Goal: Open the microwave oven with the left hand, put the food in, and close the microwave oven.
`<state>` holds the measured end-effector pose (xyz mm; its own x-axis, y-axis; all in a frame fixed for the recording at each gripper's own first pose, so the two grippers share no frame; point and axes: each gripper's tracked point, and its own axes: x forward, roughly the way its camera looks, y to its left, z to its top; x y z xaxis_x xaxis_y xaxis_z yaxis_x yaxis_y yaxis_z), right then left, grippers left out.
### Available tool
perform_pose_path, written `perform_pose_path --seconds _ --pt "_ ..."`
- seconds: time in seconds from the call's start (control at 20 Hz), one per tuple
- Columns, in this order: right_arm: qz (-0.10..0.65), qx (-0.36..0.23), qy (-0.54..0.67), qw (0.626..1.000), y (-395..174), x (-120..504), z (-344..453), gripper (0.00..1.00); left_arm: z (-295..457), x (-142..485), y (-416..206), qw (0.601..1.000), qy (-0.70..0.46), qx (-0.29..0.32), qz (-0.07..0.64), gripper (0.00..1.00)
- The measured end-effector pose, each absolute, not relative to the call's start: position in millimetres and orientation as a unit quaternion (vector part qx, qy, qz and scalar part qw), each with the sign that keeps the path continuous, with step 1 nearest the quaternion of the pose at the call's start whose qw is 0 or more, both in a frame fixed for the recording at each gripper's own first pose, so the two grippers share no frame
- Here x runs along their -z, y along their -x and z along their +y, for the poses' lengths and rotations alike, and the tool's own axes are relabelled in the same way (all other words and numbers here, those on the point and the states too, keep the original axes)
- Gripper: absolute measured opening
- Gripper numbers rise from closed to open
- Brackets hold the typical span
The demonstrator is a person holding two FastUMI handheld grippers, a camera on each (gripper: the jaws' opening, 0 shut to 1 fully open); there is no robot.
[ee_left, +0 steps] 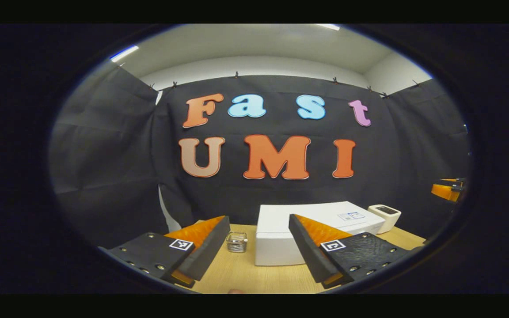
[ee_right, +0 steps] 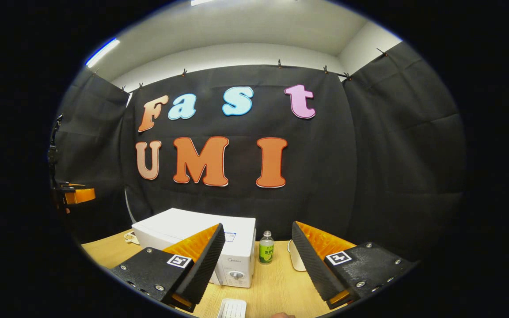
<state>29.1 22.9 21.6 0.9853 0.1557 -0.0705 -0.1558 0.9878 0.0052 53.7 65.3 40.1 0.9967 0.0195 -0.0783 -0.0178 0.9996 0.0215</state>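
Right gripper view: white microwave oven (ee_right: pixel 210 240) on tabletop (ee_right: pixel 276 287), door closed, dial low on its front. Green-labelled bottle (ee_right: pixel 266 248) just beside it. Right hand-held gripper (ee_right: pixel 258 260) released; left hand-held gripper (ee_left: pixel 259 247) released too.

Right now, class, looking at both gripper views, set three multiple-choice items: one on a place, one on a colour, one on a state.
1. In the left gripper view, where is the glass cup?
A. on the microwave
B. on the table, left of the microwave
C. held in tongs

2. What colour is the microwave?
A. white
B. black
C. red

3. The microwave door is:
A. open
B. removed
C. closed

Answers:
1 B, the cup stands on the table beside the microwave's left side.
2 A, its casing is white.
3 C, the front sits flush.
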Motion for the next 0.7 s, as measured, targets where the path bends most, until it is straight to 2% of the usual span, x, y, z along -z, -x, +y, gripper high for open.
perform_pose_path --seconds 0.7 --pt "0.033 -0.078 -0.004 0.996 -32.2 -30.2 20.0 0.95 71.8 -47.3 -55.3 0.999 -0.014 -0.014 0.035 0.88"
